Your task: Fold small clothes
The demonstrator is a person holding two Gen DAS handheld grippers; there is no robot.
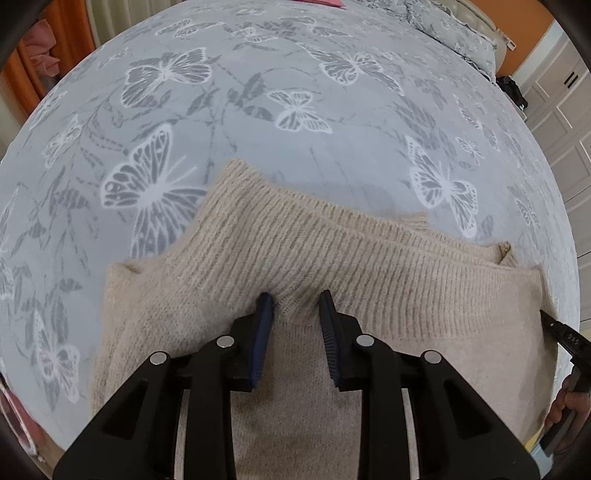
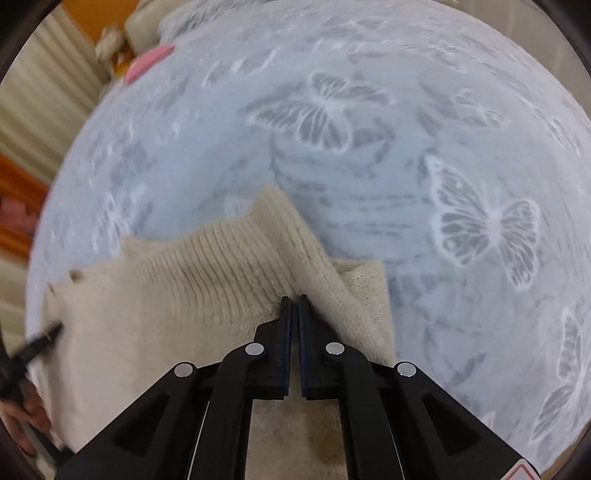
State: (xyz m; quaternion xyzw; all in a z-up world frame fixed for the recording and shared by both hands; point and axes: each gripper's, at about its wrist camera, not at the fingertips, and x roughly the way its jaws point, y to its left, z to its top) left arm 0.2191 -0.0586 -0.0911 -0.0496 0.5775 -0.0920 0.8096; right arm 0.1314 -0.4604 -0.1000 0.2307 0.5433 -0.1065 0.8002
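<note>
A beige knit sweater (image 1: 332, 258) lies on a bed with a grey butterfly-print cover (image 1: 258, 110). Its ribbed band faces away from me. My left gripper (image 1: 295, 306) hovers over the ribbed band's seam with its jaws apart and nothing between them. My right gripper (image 2: 294, 306) is shut on the sweater (image 2: 184, 295) at its ribbed band, and the cloth rises in a ridge (image 2: 280, 221) from the jaws. The right gripper's tip also shows at the left wrist view's right edge (image 1: 554, 328). The left gripper's tip shows at the right wrist view's left edge (image 2: 40, 339).
The bed cover (image 2: 369, 184) stretches far ahead of both grippers. A matching pillow (image 1: 454, 33) lies at the far right. A pink item (image 2: 147, 62) lies at the bed's far edge. White cabinets (image 1: 561, 103) stand at the right, orange curtains (image 1: 22, 74) at the left.
</note>
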